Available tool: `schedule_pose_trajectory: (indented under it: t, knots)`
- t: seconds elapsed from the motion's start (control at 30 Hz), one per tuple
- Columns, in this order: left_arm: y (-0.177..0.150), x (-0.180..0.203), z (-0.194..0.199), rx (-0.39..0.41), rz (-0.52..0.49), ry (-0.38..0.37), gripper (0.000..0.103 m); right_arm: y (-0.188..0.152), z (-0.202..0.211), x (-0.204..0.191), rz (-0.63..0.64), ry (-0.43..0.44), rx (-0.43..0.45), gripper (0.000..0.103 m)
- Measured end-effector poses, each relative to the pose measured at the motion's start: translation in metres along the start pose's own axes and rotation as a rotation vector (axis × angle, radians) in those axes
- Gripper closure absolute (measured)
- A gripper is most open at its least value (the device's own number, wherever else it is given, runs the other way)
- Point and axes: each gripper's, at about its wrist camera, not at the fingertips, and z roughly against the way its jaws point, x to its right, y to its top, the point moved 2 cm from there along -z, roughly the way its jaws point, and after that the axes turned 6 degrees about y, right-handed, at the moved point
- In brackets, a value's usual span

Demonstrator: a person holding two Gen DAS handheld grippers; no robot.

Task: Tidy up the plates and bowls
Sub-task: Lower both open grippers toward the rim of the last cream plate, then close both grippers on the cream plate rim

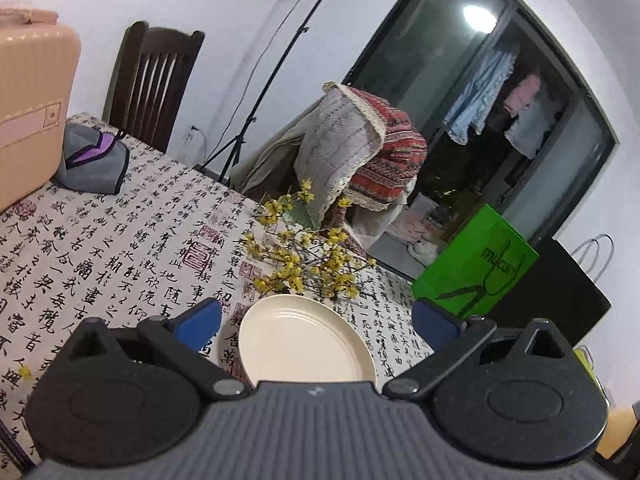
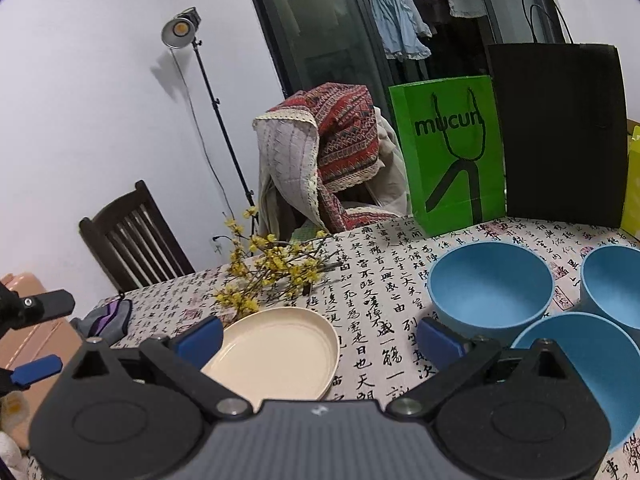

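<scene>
A cream plate (image 1: 304, 340) lies on the calligraphy-print tablecloth (image 1: 120, 240), just in front of my left gripper (image 1: 316, 320), whose blue-tipped fingers stand wide open on either side of it. In the right wrist view the same cream plate (image 2: 276, 350) sits low left of centre. My right gripper (image 2: 320, 336) is open too, empty, its left finger over the plate's near rim. Three blue bowls stand upright at the right: one further back (image 2: 490, 284), one at the right edge (image 2: 614, 280), one nearest (image 2: 588, 364). The left gripper's fingers (image 2: 38, 368) show at the far left edge.
Yellow-flowered branches (image 2: 272, 268) lie on the table behind the plate. A green paper bag (image 2: 452, 156) and a black bag (image 2: 560, 136) stand at the far edge. A grey-purple pouch (image 1: 94, 160) and pink suitcase (image 1: 28, 100) sit left. Dark chair (image 2: 132, 236), cloth-draped chair (image 2: 328, 160).
</scene>
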Motion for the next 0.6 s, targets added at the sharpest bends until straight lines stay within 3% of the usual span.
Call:
schedule_pose_trajectory:
  t: [0.6]
  knots:
    - [-0.012,-0.039,-0.066,-0.097,0.029,0.112,0.000,-0.002,-0.040,-0.002,0.019,-0.058,-0.051,0.000]
